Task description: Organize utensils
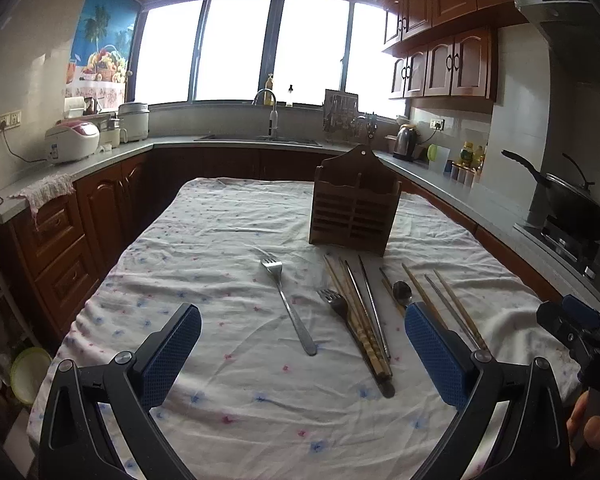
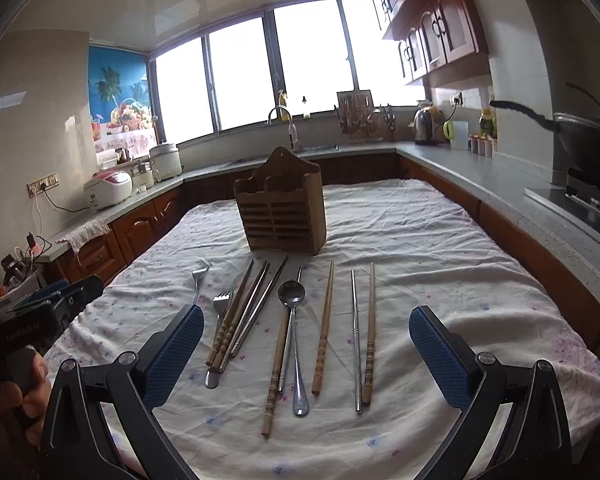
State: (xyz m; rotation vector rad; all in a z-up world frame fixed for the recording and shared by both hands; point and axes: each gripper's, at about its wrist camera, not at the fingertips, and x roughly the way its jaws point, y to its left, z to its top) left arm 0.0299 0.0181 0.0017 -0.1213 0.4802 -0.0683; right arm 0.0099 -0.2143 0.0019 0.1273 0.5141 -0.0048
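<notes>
Utensils lie scattered on a table draped in a crumpled white tablecloth (image 2: 440, 248) printed with small blue and pink flowers, the largest thing in both views. Upright near the far middle of it stands a wooden utensil holder (image 2: 282, 210), slatted on its front, with a tall arched back panel and open compartments at the top; nothing shows in them.

In front of the holder, closer to the cameras, the cutlery spreads in a loose row. In the left wrist view a fork (image 1: 290, 306) lies alone, apart from the others, tines pointing toward the holder. Beside it a second fork (image 2: 219, 320) rests partly under a bundle of wooden and metal chopsticks (image 2: 242, 312) that cross over its handle. Further right a spoon (image 2: 294, 332) lies bowl toward the holder, touching a wooden chopstick (image 2: 278, 360) along its handle. Then comes a single wooden chopstick (image 2: 325, 332), and beyond it a metal chopstick (image 2: 356, 340) just beside another wooden one (image 2: 370, 332).

Both tongs hang above the near edge of the table. The left gripper (image 1: 302, 354) has its blue-padded jaws spread wide with nothing between them. The right gripper (image 2: 306, 354) is likewise wide apart and holds nothing, the spoon and chopsticks lying on the cloth beyond its pads.
</notes>
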